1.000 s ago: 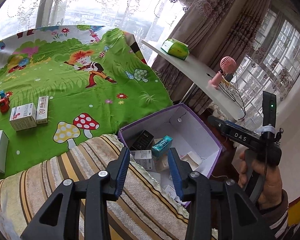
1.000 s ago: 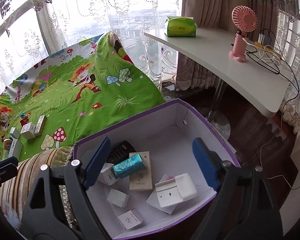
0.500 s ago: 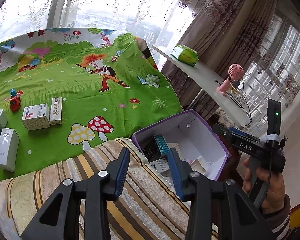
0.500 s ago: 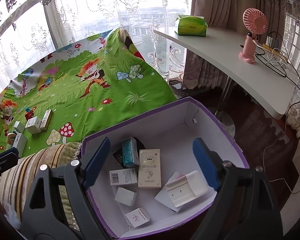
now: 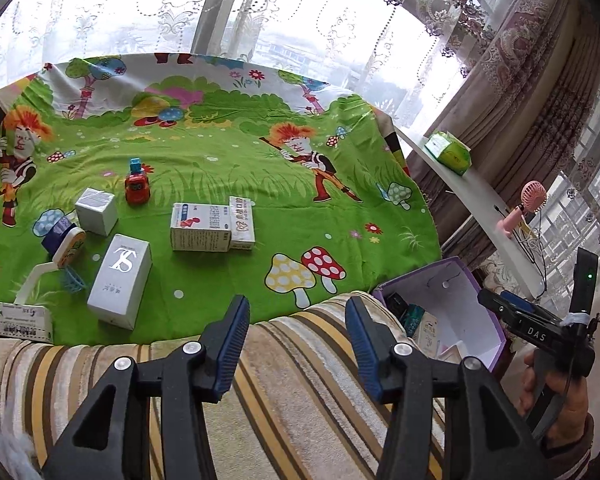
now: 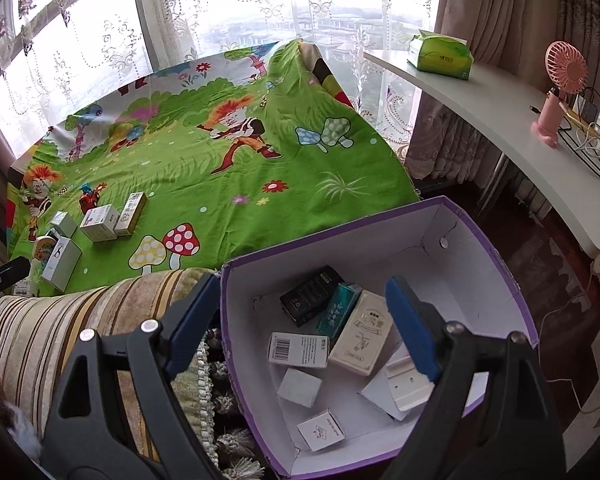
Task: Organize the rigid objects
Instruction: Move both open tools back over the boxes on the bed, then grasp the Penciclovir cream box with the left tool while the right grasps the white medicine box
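Daylight is flooding through the white lace curtains, overexposing the panes. Fisheye distortion is curving straight lines, corners are vignetting black. Shadows are staying soft; focus is holding sharp.

"DAS" in white letters on the black right hand-held gripper. Large stylised "TS" monogram, seen upside down, on the tall white box lying on the green sheet. Barcode on the white carton inside the purple box; other print too small to read.
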`<state>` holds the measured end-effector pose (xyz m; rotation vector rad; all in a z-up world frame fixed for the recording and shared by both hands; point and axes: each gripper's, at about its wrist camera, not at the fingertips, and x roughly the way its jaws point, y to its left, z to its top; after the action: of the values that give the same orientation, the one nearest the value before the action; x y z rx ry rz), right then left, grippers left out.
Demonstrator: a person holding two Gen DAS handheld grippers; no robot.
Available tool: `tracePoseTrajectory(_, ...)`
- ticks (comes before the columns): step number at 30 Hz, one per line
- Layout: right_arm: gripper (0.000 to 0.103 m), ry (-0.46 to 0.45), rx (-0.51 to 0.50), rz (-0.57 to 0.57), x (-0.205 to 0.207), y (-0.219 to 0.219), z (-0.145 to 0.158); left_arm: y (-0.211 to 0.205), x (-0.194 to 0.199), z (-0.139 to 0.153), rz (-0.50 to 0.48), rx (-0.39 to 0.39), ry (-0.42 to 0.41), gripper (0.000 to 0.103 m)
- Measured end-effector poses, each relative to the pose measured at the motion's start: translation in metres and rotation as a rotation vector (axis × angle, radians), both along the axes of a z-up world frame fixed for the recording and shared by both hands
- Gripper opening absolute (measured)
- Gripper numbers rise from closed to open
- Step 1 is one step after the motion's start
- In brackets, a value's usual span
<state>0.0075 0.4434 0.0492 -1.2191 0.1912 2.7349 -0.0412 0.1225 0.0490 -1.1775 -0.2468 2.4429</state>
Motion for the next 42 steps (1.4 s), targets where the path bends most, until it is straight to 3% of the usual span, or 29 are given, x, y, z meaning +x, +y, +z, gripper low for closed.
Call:
tracePoseTrajectory(12, 0.090, -0.041, -0.025, 0.124, -0.016, -0.053, -0.013, -0.106, -0.006, -0.021, 0.245, -0.133, -0.072, 0.074)
tracePoseTrajectory(18, 0.090, -0.068, -0.038, 0.176, -0.024, -0.075, -0.020, -0.142, -0.010, -0.035, 0.307, -0.179, -0.150, 0.082)
tracePoseTrajectory(28, 0.090, -0.103, -0.023, 0.253, -0.036, -0.105, -0.030, -0.168, -0.029, -0.056, 0.353, -0.294, -0.254, 0.085)
tracePoseTrajectory(42, 0.090, -0.130, 0.013, 0.322, -0.059, -0.132, -0.035, -0.163, -0.061, -0.080, 0.352, -0.449, -0.329, 0.090)
